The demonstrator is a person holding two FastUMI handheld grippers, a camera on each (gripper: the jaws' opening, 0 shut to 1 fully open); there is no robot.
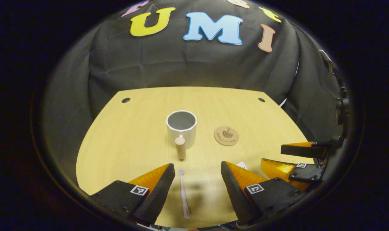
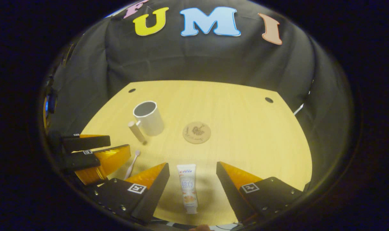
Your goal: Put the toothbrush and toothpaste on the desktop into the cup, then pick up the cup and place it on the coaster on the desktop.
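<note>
A pale pink toothbrush (image 1: 183,194) lies on the wooden desktop (image 1: 133,134) between the fingers of my open left gripper (image 1: 197,168), untouched. The white cup (image 1: 181,128) with a wooden handle (image 1: 180,147) stands upright beyond it. A round cork coaster (image 1: 226,135) lies to the cup's right. In the right gripper view a white toothpaste tube (image 2: 188,187) lies between the fingers of my open right gripper (image 2: 192,168), cap toward me. There the cup (image 2: 148,118), coaster (image 2: 197,132) and toothbrush (image 2: 131,164) sit further left. The other gripper appears at each view's edge: the right gripper (image 1: 293,157), the left gripper (image 2: 98,150).
The desktop has two dark cable holes near its far corners (image 1: 125,100) (image 1: 261,99). Black cloth walls close behind and beside the table. Bare wood stretches to the right of the coaster (image 2: 261,144).
</note>
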